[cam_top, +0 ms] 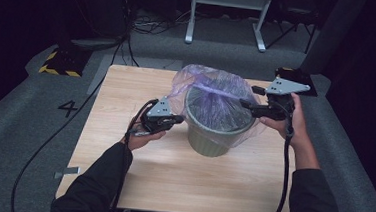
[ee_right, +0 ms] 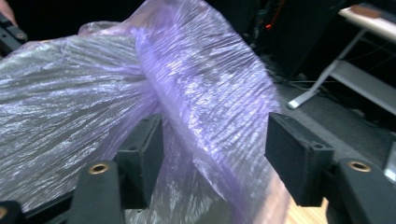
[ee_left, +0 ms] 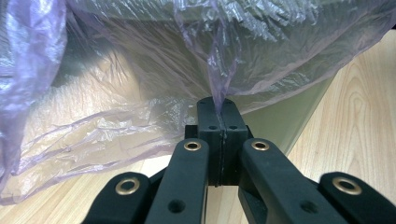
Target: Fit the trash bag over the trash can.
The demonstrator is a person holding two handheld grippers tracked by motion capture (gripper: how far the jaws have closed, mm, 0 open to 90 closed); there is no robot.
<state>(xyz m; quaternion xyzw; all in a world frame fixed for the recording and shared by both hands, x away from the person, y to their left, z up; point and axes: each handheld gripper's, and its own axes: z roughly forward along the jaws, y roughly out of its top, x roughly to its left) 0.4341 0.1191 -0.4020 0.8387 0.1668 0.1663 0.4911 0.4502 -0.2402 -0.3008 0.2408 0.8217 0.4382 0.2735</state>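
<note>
high: above, forward-down | gripper views: close | shared: bag (cam_top: 212,95)

The bin (cam_top: 216,133) stands mid-table (cam_top: 127,86), the bag (cam_top: 212,95) draped in it, left gripper (cam_top: 177,119) left, right gripper (cam_top: 246,105) right.

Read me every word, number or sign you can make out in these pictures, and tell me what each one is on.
"4": a dark numeral on the grey floor left of the wooden table, in the high view.
Yellow and black hazard stripes, no words: on the black base past the table's far left corner.
No readable text on the purple bag, the green bin or either hand-held gripper.
</note>
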